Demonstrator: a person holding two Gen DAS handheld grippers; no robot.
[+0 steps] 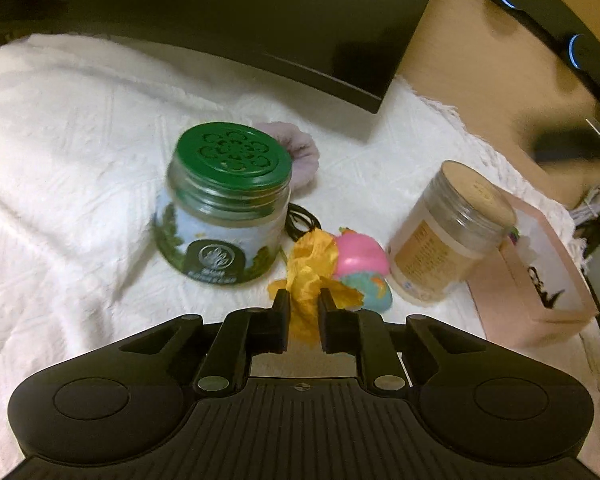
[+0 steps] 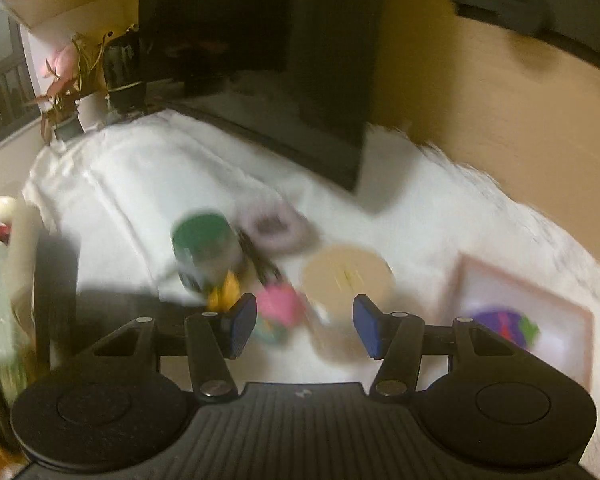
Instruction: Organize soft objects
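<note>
Left hand-held gripper (image 1: 304, 300) clamped on crumpled yellow fabric piece (image 1: 308, 268), just right of the green-lidded glass jar (image 1: 224, 200) on the white-cloth desk (image 1: 60, 160). Pink-and-teal soft toy (image 1: 362, 264) touches the fabric, further right of the jar. Fluffy lilac scrunchie (image 1: 300, 148) behind the jar. Right hand-held gripper (image 2: 304, 320) has jaws apart, nothing between them, above the tan-lidded jar (image 2: 346, 274); view blurred.

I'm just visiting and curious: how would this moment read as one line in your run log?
left gripper: shut on yellow scrunchie | right gripper: open, empty, above cloth | pink box: right of tan-lidded jar
</note>
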